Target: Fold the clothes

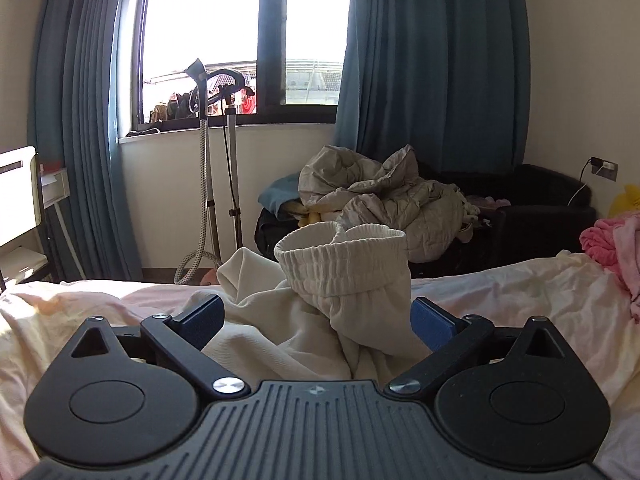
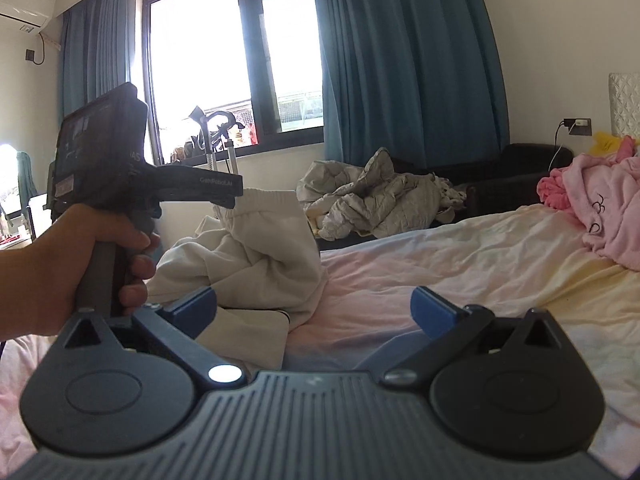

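A cream sweatpants-like garment [image 1: 320,304] with a ribbed elastic cuff lies bunched on the bed, its cuff standing up. My left gripper [image 1: 318,316] is open, its blue pads on either side of the bunched cloth. In the right wrist view the same garment [image 2: 248,256] lies left of centre. My right gripper [image 2: 314,308] is open and empty over the sheet, its left pad by the cloth's edge. The left gripper's body [image 2: 120,168], held in a hand, shows above the garment there.
The bed sheet [image 2: 440,256] is pale pink and yellow. Pink clothes [image 2: 600,200] lie at the right near the headboard. A grey quilt heap [image 1: 384,200] sits on a dark sofa beyond the bed. A garment steamer [image 1: 208,152] stands by the window.
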Motion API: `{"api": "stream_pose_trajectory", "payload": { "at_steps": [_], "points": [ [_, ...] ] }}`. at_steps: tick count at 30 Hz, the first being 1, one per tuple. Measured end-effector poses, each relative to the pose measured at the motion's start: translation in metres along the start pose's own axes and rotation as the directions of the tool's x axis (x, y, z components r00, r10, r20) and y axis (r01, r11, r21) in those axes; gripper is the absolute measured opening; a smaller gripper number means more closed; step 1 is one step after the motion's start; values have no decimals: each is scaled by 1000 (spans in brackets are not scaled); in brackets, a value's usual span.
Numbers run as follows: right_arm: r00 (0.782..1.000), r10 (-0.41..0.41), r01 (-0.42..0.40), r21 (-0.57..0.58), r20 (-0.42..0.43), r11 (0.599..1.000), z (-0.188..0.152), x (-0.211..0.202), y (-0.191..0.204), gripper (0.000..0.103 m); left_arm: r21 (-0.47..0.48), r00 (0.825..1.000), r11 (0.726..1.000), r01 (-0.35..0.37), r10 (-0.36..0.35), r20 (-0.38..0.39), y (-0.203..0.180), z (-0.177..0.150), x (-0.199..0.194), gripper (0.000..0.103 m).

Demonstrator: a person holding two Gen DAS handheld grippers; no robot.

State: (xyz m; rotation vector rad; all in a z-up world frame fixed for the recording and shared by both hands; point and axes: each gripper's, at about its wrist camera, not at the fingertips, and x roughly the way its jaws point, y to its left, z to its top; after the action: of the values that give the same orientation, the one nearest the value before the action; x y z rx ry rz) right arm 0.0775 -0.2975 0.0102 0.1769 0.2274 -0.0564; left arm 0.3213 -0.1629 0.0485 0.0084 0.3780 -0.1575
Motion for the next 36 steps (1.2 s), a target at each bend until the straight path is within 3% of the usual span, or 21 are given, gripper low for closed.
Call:
{"api": "stream_pose_trajectory", "payload": {
  "at_steps": [6,8,9,12,15,20,26,32,36],
  "points": [
    [999,2,0,31,-48,1000,-18,33,-8,103,-60,999,998,-26,24,-31,-8,4,69,94],
    [999,-8,10,29,-50,1000,-24,39,-10,103,-49,1000,998,-28,28,-12,-13,4,72,73],
    [999,-12,14,30,-51,999,-27,41,-11,103,-41,1000,999,-31,31,-2,-16,5,73,57],
    [998,-21,23,36,-58,999,-32,47,-14,103,-49,1000,999,2,0,27,-21,9,59,43],
    [998,-20,22,34,-58,999,-34,47,-13,103,-21,999,999,37,-36,36,-21,12,25,36],
    [999,-10,11,27,-35,1000,-31,32,-11,103,27,994,995,92,-93,48,-20,16,-36,33],
    [999,-25,25,11,24,1000,-23,7,-8,103,88,979,980,178,-185,89,0,13,-153,33],
    [999,-11,10,24,53,1000,-14,-23,-5,103,28,979,979,201,-202,37,49,-22,-252,33],
    [996,23,-24,8,84,1000,-8,-46,3,103,-47,987,988,149,-151,-51,83,-73,-275,33]
  ]
}}
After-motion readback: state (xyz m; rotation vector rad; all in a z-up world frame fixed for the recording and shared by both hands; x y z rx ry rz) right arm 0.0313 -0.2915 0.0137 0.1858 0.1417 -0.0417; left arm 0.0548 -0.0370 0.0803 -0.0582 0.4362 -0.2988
